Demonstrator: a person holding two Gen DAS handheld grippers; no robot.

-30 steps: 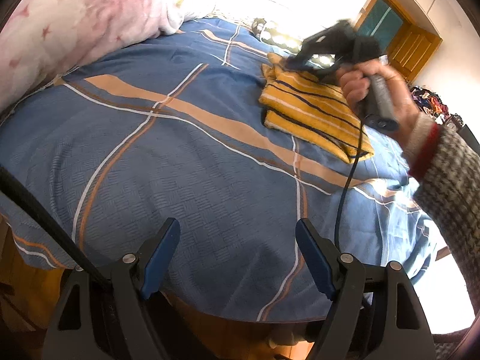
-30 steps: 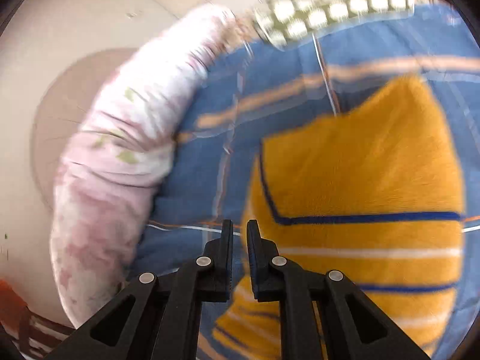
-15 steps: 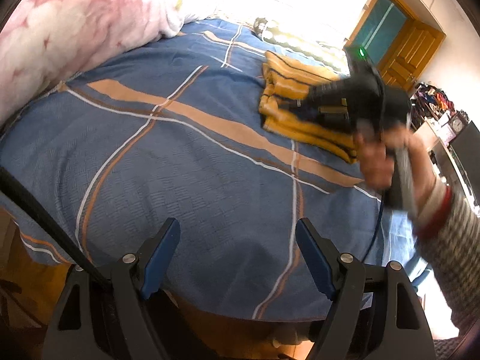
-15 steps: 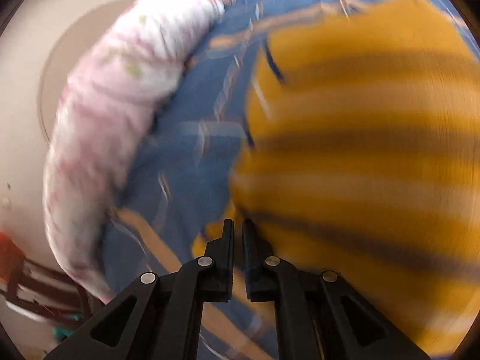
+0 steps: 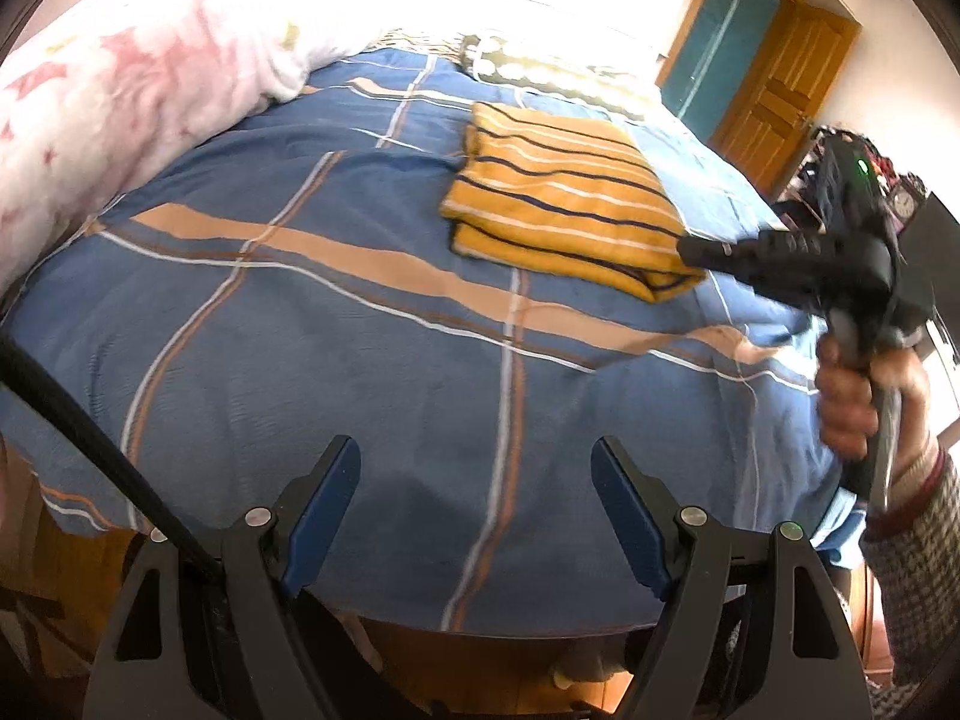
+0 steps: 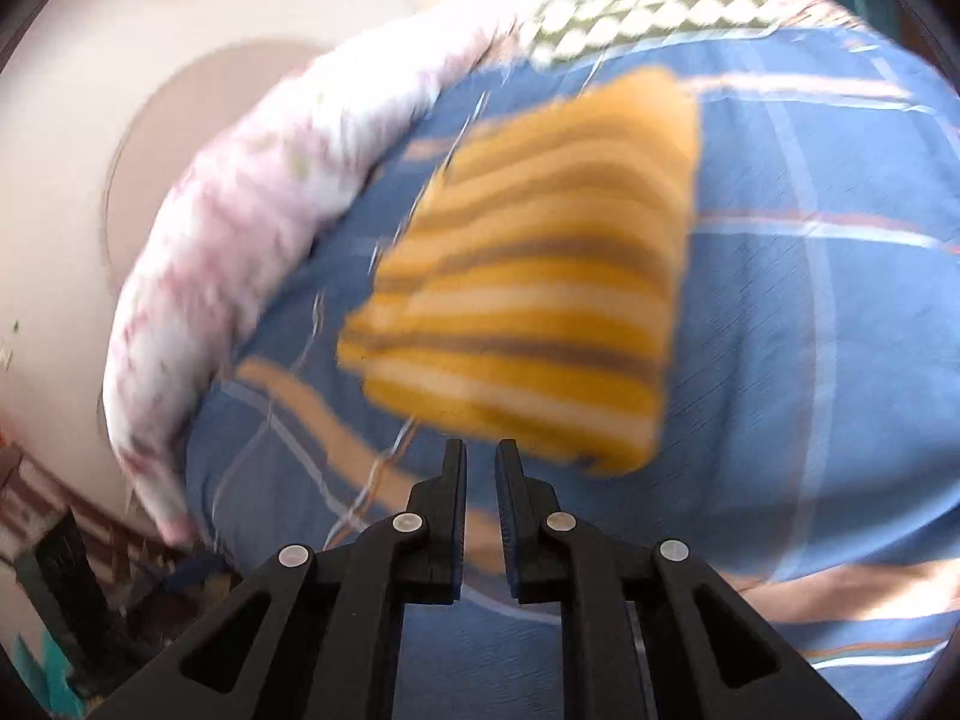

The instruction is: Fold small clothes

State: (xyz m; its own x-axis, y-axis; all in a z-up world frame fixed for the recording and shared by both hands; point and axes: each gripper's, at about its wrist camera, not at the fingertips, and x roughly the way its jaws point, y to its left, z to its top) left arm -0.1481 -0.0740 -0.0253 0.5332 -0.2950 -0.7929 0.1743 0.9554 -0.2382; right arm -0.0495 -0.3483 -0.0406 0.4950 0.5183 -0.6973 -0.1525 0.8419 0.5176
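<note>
A yellow striped garment [image 5: 564,210] lies folded into a neat rectangle on the blue plaid bedspread [image 5: 336,360]. It shows blurred in the right wrist view [image 6: 534,324]. My left gripper [image 5: 477,486] is open and empty, held above the near edge of the bed. My right gripper [image 6: 480,468] is shut and empty, just off the garment's near corner; in the left wrist view it [image 5: 690,252] hovers at the garment's right end, held by a hand.
A pink floral quilt [image 5: 120,96] is bunched along the left side of the bed. A patterned pillow [image 5: 540,69] lies at the far end. A wooden door [image 5: 774,78] and a cluttered shelf [image 5: 864,180] stand at the right.
My right gripper has pulled back off the folded garment toward the right and away from it. The garment now lies flat and still. My left gripper has hardly moved.
</note>
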